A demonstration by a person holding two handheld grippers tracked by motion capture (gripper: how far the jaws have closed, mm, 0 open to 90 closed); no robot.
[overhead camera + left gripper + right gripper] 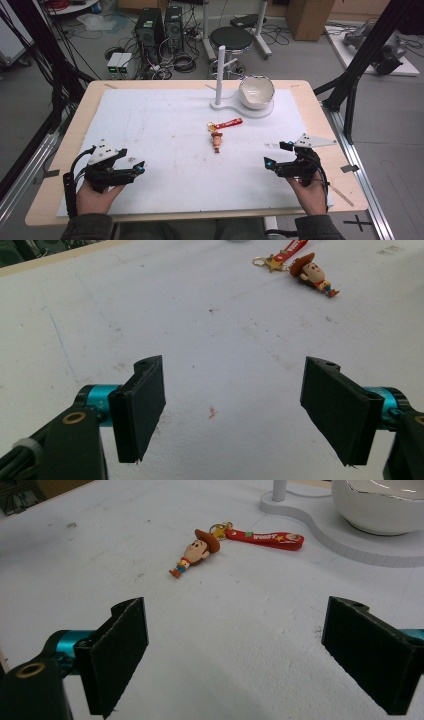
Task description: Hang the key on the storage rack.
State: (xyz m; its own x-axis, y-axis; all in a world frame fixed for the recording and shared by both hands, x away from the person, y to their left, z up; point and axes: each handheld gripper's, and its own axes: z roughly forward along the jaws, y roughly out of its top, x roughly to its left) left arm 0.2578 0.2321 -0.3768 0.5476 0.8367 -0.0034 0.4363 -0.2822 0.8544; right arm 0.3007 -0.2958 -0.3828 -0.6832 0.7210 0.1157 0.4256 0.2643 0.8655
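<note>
Both grippers — left gripper (141,166), right gripper (266,161) — gape wide, empty, flanking the cowboy keychain (217,141).

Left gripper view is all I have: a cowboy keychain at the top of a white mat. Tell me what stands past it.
Observer: A white stand with an upright post, and a white bowl sitting on the stand's base.
Operator: Read me the red strap.
Observer: In the right gripper view the red strap reads "WOODY" and joins the cowboy figure at a gold ring.
Operator: Report the other claw.
Observer: The right claw sits near the mat's right edge, jaws wide apart, holding nothing; the left claw mirrors it on the other side, also open.
</note>
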